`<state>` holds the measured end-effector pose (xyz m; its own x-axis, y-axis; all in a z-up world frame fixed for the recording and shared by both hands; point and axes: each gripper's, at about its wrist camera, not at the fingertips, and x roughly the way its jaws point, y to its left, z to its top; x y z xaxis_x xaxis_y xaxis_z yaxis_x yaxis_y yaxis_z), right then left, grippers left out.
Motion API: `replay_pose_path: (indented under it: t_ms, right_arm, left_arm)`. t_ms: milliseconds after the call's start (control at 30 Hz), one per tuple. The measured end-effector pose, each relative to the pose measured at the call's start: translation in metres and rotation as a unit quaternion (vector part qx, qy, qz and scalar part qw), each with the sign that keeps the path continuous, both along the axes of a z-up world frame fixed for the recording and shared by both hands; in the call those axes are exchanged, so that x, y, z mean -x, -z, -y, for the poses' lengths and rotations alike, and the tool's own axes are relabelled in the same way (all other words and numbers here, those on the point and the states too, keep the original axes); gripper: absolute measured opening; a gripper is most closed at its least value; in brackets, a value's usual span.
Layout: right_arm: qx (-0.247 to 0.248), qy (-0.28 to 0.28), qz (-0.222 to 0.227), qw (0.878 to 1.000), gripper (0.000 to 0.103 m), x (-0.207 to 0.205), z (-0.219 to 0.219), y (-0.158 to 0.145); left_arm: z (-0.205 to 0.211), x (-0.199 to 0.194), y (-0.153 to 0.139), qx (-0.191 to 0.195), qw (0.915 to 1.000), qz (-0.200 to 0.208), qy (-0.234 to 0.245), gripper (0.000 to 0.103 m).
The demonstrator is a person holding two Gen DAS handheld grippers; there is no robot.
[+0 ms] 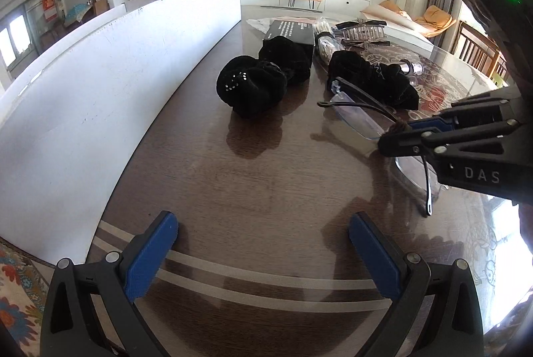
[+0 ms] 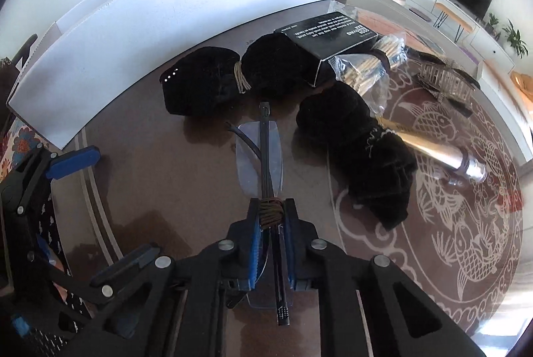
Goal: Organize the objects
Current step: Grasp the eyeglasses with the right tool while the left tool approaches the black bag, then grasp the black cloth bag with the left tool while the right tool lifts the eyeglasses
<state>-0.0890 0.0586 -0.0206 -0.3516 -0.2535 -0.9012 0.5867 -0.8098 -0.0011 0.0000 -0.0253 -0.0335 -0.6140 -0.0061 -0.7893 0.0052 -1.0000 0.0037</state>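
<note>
The folded glasses (image 2: 263,157) are clamped at their elastic-bound middle by the right gripper (image 2: 271,217), long axis running straight ahead along its fingers (left gripper (image 1: 263,243) held open, empty).

Three black velvety drawstring pouches on the brown table: one with a row of tiny studs (image 2: 200,87) at centre left, a second (image 2: 278,65) tied to it, a third (image 2: 359,144) right of centre. One pair of clear rimless glasses with thin black arms (image 2: 263,157) mid-frame, one black printed cardboard box (image 2: 328,39) above, one clear bag of pale sticks (image 2: 373,67) beside it. At right, one shiny metallic tube (image 2: 446,157) and one silvery toothed hair clip (image 2: 443,79); a single white board (image 2: 166,10) runs along the upper left.
</note>
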Motion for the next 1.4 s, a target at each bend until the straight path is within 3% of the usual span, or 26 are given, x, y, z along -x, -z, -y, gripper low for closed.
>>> replay_pose_path:
  t_ms: [133, 200, 267, 300, 333, 400, 567, 633, 767, 867, 967, 1000, 1033, 1067, 1100, 1167, 1233, 1333, 1400]
  right_arm:
    - [0.016, 0.098, 0.01, 0.995, 0.014, -0.027, -0.057, -0.001]
    - [0.009, 0.123, -0.005, 0.992, 0.014, -0.041, -0.078, -0.001]
    - [0.008, 0.131, -0.02, 0.991, 0.022, -0.049, -0.092, 0.0]
    - [0.01, 0.135, -0.027, 0.99, 0.042, -0.051, -0.098, 0.0]
    - [0.008, 0.143, -0.035, 0.989, 0.069, -0.051, -0.102, 0.0]
    - [0.01, 0.152, -0.06, 0.986, 0.079, -0.051, -0.107, 0.004]
    - [0.034, 0.158, -0.083, 0.983, 0.08, -0.051, -0.112, 0.009]
    - [0.043, 0.155, -0.09, 0.983, 0.082, -0.052, -0.113, 0.009]
    - [0.044, 0.154, -0.089, 0.983, 0.083, -0.051, -0.112, 0.009]
    - [0.041, 0.157, -0.088, 0.983, 0.086, -0.049, -0.113, 0.011]
    - [0.042, 0.157, -0.088, 0.983, 0.086, -0.05, -0.113, 0.011]
    - [0.042, 0.157, -0.087, 0.983, 0.086, -0.05, -0.113, 0.011]
    - [0.042, 0.157, -0.087, 0.983, 0.086, -0.05, -0.113, 0.011]
    - [0.043, 0.157, -0.087, 0.983, 0.086, -0.05, -0.113, 0.011]
    - [0.039, 0.156, -0.083, 0.983, 0.084, -0.049, -0.113, 0.011]
    - [0.036, 0.145, -0.062, 0.987, 0.064, -0.045, -0.109, 0.006]
    - [0.049, 0.124, -0.041, 0.99, 0.026, -0.039, -0.103, 0.001]
    - [0.025, 0.105, -0.031, 0.994, 0.014, -0.032, -0.091, -0.002]
    - [0.045, 0.114, -0.018, 0.992, 0.011, -0.03, -0.093, -0.009]
  left_arm:
    - [0.0, 0.0, 0.0, 0.0, 1.0, 0.0, 0.0, 0.103]
    - [0.0, 0.0, 0.0, 0.0, 1.0, 0.0, 0.0, 0.103]
    - [0.0, 0.0, 0.0, 0.0, 1.0, -0.001, -0.001, 0.103]
    - [0.0, 0.0, 0.0, 0.0, 1.0, -0.002, -0.002, 0.103]
    - [0.0, 0.0, 0.0, 0.0, 1.0, -0.003, -0.003, 0.103]
    - [0.0, -0.001, 0.0, 0.0, 1.0, -0.006, -0.004, 0.103]
    - [0.001, 0.005, -0.005, -0.001, 1.0, 0.005, -0.003, 0.103]
    - [0.001, 0.013, -0.018, -0.003, 0.9998, -0.018, 0.0, 0.103]
    - [0.001, 0.056, -0.042, 0.036, 0.9984, -0.037, 0.021, 0.103]
    - [0.004, 0.106, -0.036, 0.059, 0.9979, 0.004, 0.027, 0.103]
    - [0.005, 0.138, -0.02, 0.04, 0.9974, 0.042, 0.043, 0.102]
    - [0.003, 0.142, -0.014, 0.026, 0.9968, 0.049, 0.057, 0.079]
    - [0.002, 0.142, -0.009, 0.012, 0.9958, 0.057, 0.071, 0.064]
    - [0.001, 0.139, -0.011, 0.009, 0.9966, 0.038, 0.073, 0.039]
    - [0.0, 0.136, -0.011, 0.013, 0.9965, 0.035, 0.075, 0.03]
    - [-0.001, 0.124, -0.009, 0.01, 0.9964, 0.031, 0.079, 0.03]
    - [-0.001, 0.107, -0.007, 0.006, 0.9967, 0.025, 0.078, 0.03]
    - [0.005, 0.082, -0.012, -0.03, 0.9965, 0.027, 0.073, 0.03]
    - [0.011, 0.063, -0.026, -0.048, 0.996, 0.016, 0.073, 0.03]
